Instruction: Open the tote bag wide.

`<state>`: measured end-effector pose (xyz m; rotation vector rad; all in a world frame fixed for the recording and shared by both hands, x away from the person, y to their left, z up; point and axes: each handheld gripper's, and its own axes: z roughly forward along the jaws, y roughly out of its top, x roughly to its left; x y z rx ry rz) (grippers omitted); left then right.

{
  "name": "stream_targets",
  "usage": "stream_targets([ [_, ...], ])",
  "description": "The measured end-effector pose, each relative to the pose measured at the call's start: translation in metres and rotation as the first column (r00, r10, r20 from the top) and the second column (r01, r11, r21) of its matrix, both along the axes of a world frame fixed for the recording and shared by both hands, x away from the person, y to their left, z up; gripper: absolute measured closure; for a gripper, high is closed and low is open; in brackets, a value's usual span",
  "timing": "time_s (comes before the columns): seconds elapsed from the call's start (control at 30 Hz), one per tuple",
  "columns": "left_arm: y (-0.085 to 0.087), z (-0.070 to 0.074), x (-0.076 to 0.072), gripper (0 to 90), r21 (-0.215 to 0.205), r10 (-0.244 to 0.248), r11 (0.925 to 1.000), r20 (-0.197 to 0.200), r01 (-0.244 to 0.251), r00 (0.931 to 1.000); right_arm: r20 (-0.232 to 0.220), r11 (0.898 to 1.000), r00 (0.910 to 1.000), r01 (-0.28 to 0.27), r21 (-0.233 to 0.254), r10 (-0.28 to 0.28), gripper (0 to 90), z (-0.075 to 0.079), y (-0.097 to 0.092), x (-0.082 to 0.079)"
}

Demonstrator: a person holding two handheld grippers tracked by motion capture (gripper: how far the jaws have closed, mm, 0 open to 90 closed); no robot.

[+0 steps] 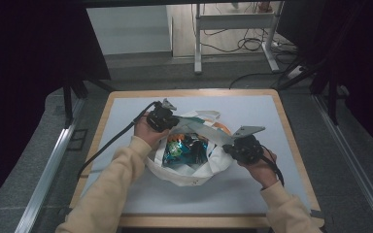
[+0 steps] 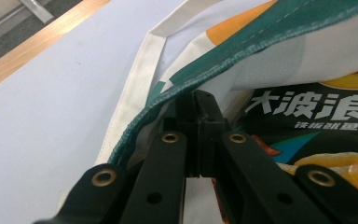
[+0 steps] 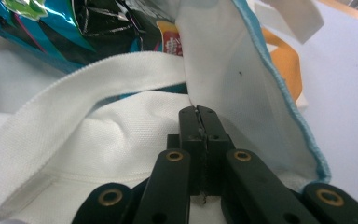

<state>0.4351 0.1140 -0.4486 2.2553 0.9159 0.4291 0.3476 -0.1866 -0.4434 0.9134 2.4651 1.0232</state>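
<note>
snack packets (image 1: 187,149) lie in the bag (image 1: 194,172), which sits mid-table (image 1: 126,194).

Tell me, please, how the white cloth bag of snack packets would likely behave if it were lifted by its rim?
The cloth bag would probably sag and fold, since its rim already droops and creases where the left tool and right tool pinch it. It likely lifts easily: the snack packets inside look puffy and light. Their glossy foil may let them slide about within.
</note>
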Motion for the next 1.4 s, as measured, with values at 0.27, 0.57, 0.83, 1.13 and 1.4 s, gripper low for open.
stream_targets([
  [0.27, 0.004, 0.011, -0.012, 89.9, -0.062, -0.026, 0.9977, 0.016, 0.027, 0.9995, 0.026, 0.999, 0.9994, -0.023, 0.049, 0.022, 89.5, 0.008, 0.006, -0.003],
  [0.57, 0.018, 0.032, -0.04, 90.0, -0.116, -0.064, 0.9906, 0.068, 0.072, 0.9956, 0.043, 0.992, 0.9978, -0.055, 0.109, 0.051, 89.5, 0.016, 0.012, -0.007],
  [0.83, 0.042, 0.042, -0.069, 90.0, -0.163, -0.052, 0.9844, 0.084, 0.065, 0.9951, 0.056, 0.979, 0.9956, -0.085, 0.184, 0.076, 89.4, 0.025, 0.008, -0.011],
  [1.13, 0.076, 0.033, -0.097, 89.9, -0.206, 0.015, 0.9786, 0.087, 0.003, 0.9961, 0.058, 0.965, 0.9965, -0.073, 0.253, 0.06, 89.2, 0.027, -0.011, -0.013],
  [1.4, 0.086, 0.038, -0.124, 89.0, -0.182, 0.027, 0.9834, 0.148, 0.0, 0.9886, 0.073, 0.955, 0.9969, -0.049, 0.292, 0.029, 81.2, 0.028, -0.033, -0.02],
])
